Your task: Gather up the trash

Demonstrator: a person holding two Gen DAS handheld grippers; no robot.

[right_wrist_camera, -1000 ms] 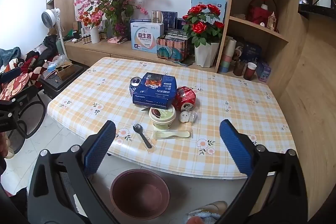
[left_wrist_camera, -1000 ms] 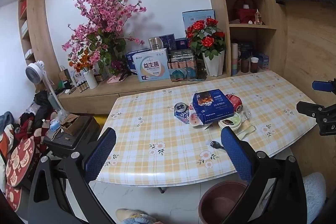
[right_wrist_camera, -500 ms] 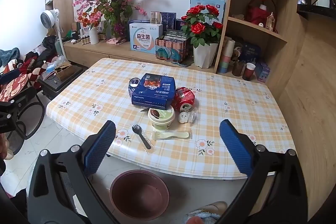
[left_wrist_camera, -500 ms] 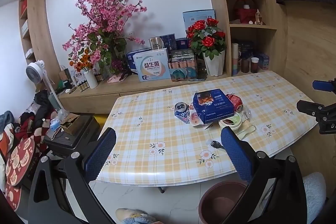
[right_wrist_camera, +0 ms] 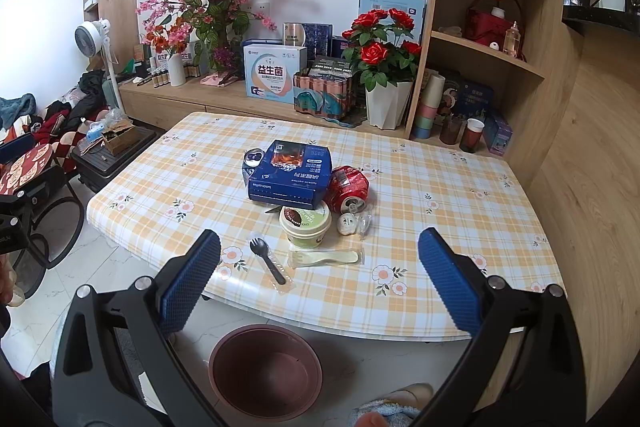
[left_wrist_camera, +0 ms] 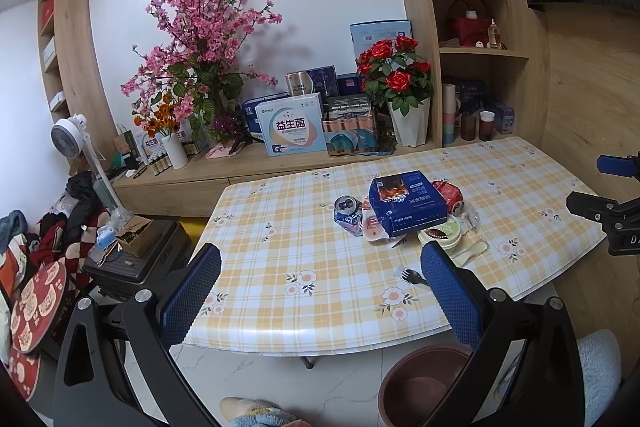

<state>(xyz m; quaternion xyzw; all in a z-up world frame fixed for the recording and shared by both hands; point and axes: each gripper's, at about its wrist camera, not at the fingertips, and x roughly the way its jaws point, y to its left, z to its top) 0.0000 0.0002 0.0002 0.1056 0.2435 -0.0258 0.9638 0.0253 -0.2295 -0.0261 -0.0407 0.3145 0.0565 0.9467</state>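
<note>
Barely shifted since a second ago: both views nearly unchanged. Left gripper [left_wrist_camera: 320,277] and right gripper [right_wrist_camera: 319,263] spread wide, empty, off the tabletop's [right_wrist_camera: 460,211] near edge. Blue box [right_wrist_camera: 291,173], red can [right_wrist_camera: 348,187], green cup [right_wrist_camera: 305,225], black fork [right_wrist_camera: 267,259] clustered mid-tabletop. Brown bin [right_wrist_camera: 265,371] on floor below near edge.
</note>
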